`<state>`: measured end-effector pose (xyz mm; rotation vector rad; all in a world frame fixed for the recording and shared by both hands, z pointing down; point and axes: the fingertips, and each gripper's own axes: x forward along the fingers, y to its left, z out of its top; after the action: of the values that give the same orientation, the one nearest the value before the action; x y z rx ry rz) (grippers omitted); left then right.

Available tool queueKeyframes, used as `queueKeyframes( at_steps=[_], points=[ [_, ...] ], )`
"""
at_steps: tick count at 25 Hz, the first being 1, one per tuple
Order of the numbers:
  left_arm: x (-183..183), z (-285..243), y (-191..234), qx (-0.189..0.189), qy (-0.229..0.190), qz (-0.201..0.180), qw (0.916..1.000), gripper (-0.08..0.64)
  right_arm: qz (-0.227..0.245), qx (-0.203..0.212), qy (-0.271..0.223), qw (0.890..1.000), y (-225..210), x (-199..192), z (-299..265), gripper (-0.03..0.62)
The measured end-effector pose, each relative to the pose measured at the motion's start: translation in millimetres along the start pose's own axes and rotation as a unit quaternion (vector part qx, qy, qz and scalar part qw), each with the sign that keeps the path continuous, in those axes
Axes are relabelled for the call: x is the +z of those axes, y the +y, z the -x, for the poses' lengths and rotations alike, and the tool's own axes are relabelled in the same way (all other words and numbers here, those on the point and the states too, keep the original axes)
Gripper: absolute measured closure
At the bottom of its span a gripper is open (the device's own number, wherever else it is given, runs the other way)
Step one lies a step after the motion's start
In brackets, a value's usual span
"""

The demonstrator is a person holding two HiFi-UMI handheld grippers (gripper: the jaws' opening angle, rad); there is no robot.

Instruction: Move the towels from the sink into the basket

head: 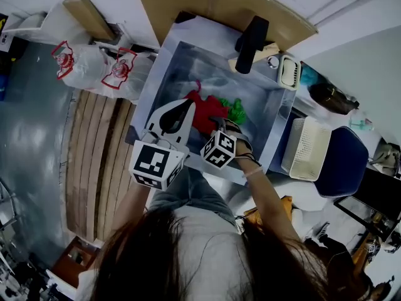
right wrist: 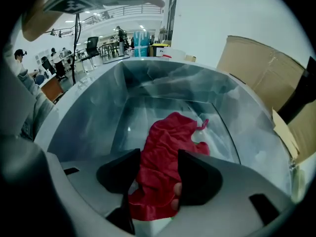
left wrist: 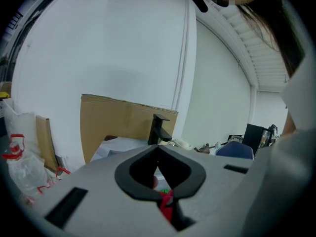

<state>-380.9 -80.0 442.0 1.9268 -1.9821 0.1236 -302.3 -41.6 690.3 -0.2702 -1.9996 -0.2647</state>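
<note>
A red towel (head: 203,113) lies crumpled in the steel sink (head: 182,61), with a green towel (head: 236,110) beside it on the right. My right gripper (head: 219,123) reaches down into the sink. In the right gripper view its jaws (right wrist: 158,154) stand wide open, and the near end of the red towel (right wrist: 168,137) lies between them on the sink floor (right wrist: 98,112). My left gripper (head: 187,107) hovers over the sink's left side; its jaws (left wrist: 158,148) are shut with nothing at the tips. The white basket (head: 306,148) stands right of the sink.
A black faucet (head: 250,42) rises at the sink's back edge. Cardboard (head: 188,5) leans behind the sink. Plastic bags (head: 94,68) lie to the left. A blue chair (head: 341,162) stands just past the basket. A soap dish (head: 288,71) sits at the back right corner.
</note>
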Motion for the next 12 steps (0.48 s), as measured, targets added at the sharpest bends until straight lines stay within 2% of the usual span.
queueKeyframes(
  at_steps=[9, 12],
  points=[
    [-5, -7, 9, -0.015, 0.008, 0.002, 0.9998, 0.552, -0.021, 0.001, 0.031, 0.999, 2, -8, -25, 0.360],
    [-6, -7, 11, -0.017, 0.008, 0.003, 0.9998, 0.551, -0.043, 0.015, 0.038, 0.998, 6, -10, -29, 0.413]
  ],
)
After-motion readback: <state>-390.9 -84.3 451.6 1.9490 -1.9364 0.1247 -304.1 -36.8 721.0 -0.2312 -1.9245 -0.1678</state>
